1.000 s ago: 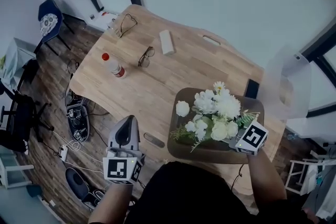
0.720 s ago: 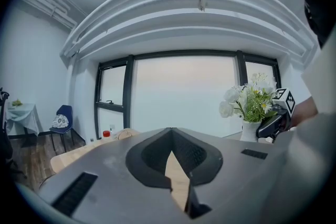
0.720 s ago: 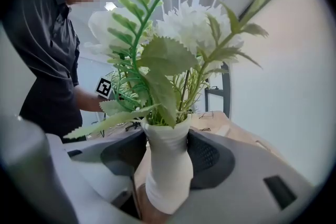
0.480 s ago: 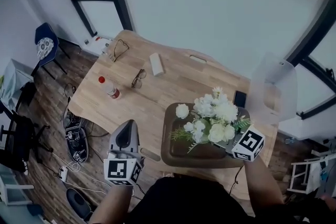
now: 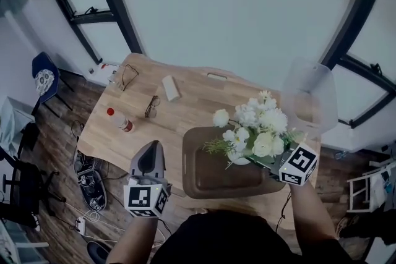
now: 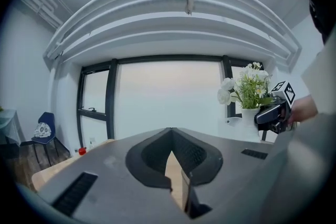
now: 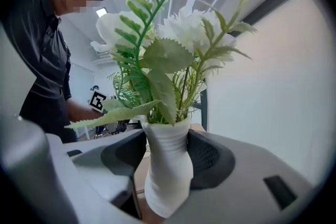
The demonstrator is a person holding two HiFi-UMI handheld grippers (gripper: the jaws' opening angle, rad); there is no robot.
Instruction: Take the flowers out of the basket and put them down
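Artificial white flowers with green fern leaves [image 5: 257, 127] are carried in a small white ribbed vase [image 7: 167, 165]. The vase is clamped just below its rim by the right claw [image 5: 258, 161], whose dark pads are pressed against it on both sides. In the head view, the bunch is seen over the far right corner of a dark brown, round-cornered shallow basket [image 5: 207, 177]. The basket is set near the front edge of a pale wooden worktop [image 5: 185, 109]. Whether the vase's base is clear of the basket cannot be told from that view.

The left claw [image 5: 150, 148] is held just to the left of the basket. Its jaws are closed tip to tip and nothing is gripped.

Further left of the basket, a clear plastic bottle with a red cap [image 5: 117, 120] is lying on the worktop. Beyond the basket's far left corner, a pair of dark-rimmed spectacles [image 5: 151, 107] and a white oblong block [image 5: 170, 88] are seen.
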